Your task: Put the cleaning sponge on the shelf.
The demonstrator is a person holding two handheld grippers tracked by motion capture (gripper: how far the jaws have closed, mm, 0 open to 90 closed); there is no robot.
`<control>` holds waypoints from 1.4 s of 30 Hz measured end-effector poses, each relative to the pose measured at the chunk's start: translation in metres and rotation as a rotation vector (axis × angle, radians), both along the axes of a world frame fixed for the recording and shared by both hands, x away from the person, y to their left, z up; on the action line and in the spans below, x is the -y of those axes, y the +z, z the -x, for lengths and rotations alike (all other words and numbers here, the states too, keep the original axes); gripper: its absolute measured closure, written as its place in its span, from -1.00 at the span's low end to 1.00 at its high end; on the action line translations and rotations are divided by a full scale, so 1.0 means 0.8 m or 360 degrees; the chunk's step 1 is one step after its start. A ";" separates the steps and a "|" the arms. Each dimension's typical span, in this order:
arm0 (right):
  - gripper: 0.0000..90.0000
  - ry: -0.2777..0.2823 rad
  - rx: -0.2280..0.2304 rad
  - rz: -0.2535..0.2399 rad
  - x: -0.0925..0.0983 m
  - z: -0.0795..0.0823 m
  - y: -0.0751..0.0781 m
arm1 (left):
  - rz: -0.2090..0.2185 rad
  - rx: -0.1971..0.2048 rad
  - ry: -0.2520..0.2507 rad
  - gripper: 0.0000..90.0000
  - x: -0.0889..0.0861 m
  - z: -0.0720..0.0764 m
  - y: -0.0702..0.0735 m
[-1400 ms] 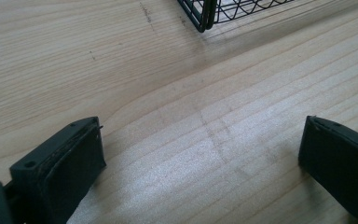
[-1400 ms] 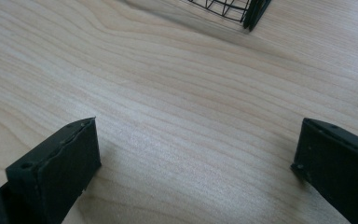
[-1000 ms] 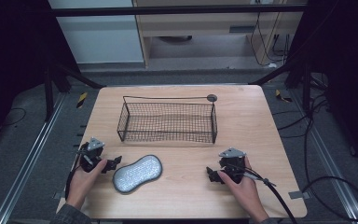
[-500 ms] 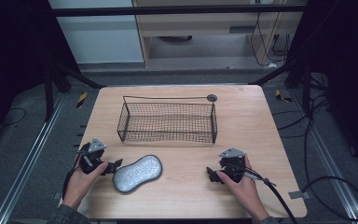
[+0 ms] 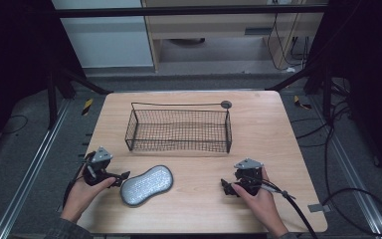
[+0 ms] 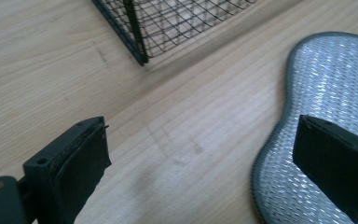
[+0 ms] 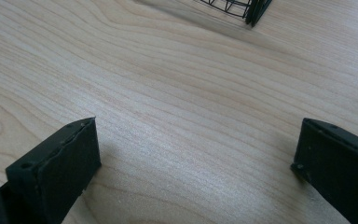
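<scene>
Meanwhile, wire basket [image 5: 179, 130] holds nothing; silver pad [image 5: 146, 184] lies just outside.

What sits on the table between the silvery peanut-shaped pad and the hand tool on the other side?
Nothing: in the high view, only bare light wooden table lies between the silvery peanut-shaped pad and the right tool. The black wire basket stands farther back.

Pad [image 5: 146, 184] before basket [image 5: 179, 130]
</scene>
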State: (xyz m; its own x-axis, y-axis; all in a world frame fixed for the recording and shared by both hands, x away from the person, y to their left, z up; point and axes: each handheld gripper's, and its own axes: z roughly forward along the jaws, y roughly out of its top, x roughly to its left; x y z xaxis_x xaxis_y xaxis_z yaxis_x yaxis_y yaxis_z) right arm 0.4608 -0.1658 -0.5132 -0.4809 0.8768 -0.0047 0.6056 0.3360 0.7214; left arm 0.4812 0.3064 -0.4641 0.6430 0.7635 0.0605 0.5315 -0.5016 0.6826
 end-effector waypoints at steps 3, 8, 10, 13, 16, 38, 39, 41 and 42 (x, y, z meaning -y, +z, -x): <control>-0.99 0.0003 -0.0002 -0.0003 0.000 0.000 0.000 | -0.0017 -0.0010 -0.0032 -0.93 0.004 0.000 0.003; -0.99 0.0008 -0.0003 -0.0002 0.001 0.000 0.000 | -0.0020 -0.0026 -0.0077 -0.93 0.011 0.002 0.008; -0.99 0.0012 -0.0007 0.0003 0.000 -0.001 0.001 | -0.0044 -0.0022 -0.0095 -0.93 0.015 0.002 0.011; -0.99 0.0016 -0.0021 -0.0012 0.000 0.000 0.001 | -0.0030 -0.0036 -0.0119 -0.93 0.023 0.003 0.014; -0.99 0.0031 -0.0004 0.0009 0.002 0.000 0.000 | -0.0047 -0.0061 -0.0163 -0.93 0.033 0.006 0.017; -0.99 0.0032 -0.0015 0.0015 0.002 0.001 0.001 | -0.0344 -0.0258 -0.0452 -0.92 0.103 0.018 0.011; -0.99 0.0031 -0.0015 0.0015 0.002 0.001 0.001 | -0.0352 -0.0268 -0.0452 -0.92 0.105 0.017 0.010; -0.99 0.0031 -0.0016 0.0015 0.002 0.001 0.001 | -0.0397 -0.0281 -0.0463 -0.92 0.108 0.015 0.009; -0.99 0.0030 -0.0019 0.0012 0.002 0.002 0.001 | -0.0410 -0.0277 -0.0469 -0.91 0.109 0.014 0.008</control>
